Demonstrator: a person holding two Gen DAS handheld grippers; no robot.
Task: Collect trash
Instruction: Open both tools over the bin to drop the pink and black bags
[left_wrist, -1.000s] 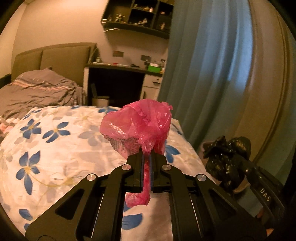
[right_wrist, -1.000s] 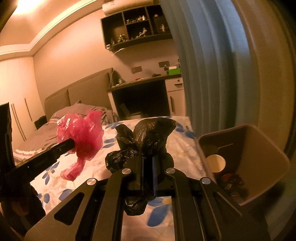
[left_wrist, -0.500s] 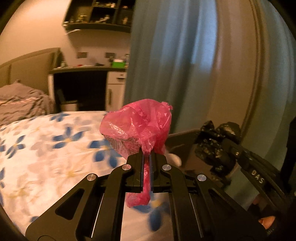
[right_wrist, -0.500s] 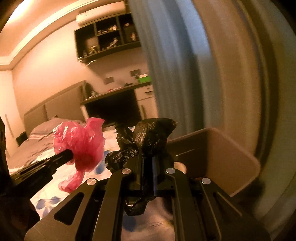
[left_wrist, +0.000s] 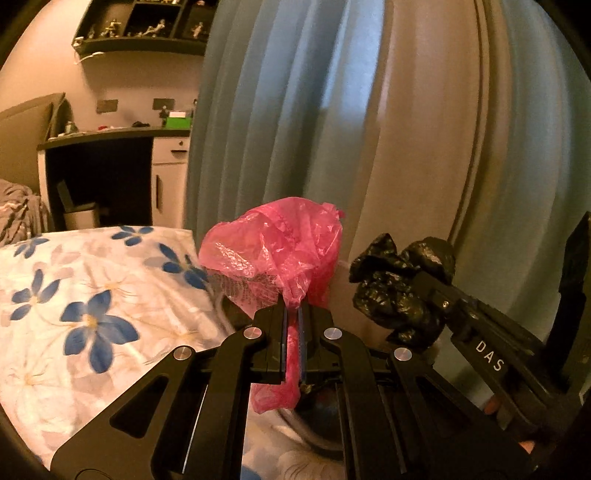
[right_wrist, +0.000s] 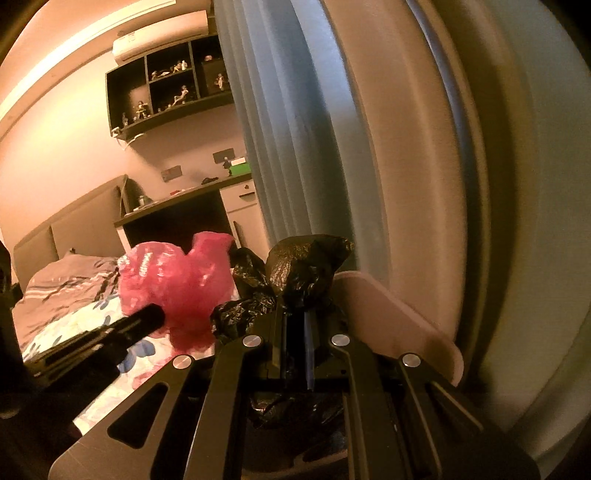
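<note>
My left gripper (left_wrist: 292, 314) is shut on a crumpled pink plastic bag (left_wrist: 273, 254), which bulges above the fingertips and hangs out below them. To its right, my right gripper (left_wrist: 424, 284) holds a crumpled black plastic bag (left_wrist: 399, 288). In the right wrist view that right gripper (right_wrist: 295, 317) is shut on the black bag (right_wrist: 303, 273), and the pink bag (right_wrist: 173, 288) hangs to the left on the left gripper's dark tip (right_wrist: 147, 317). A beige bin (right_wrist: 399, 325) sits just behind and below the right gripper, its inside hidden.
A bed with a blue-flowered cover (left_wrist: 85, 306) fills the left. Blue-grey curtains (left_wrist: 258, 110) hang straight ahead. A dark desk with white drawers (left_wrist: 162, 173) and wall shelves (left_wrist: 140, 26) stand at the back left. A small bin (left_wrist: 79, 219) sits under the desk.
Both grippers have swung to the right, away from the bed and toward the curtains, each still holding its bag. The beige bin has passed under the right gripper, so its inside no longer shows.
</note>
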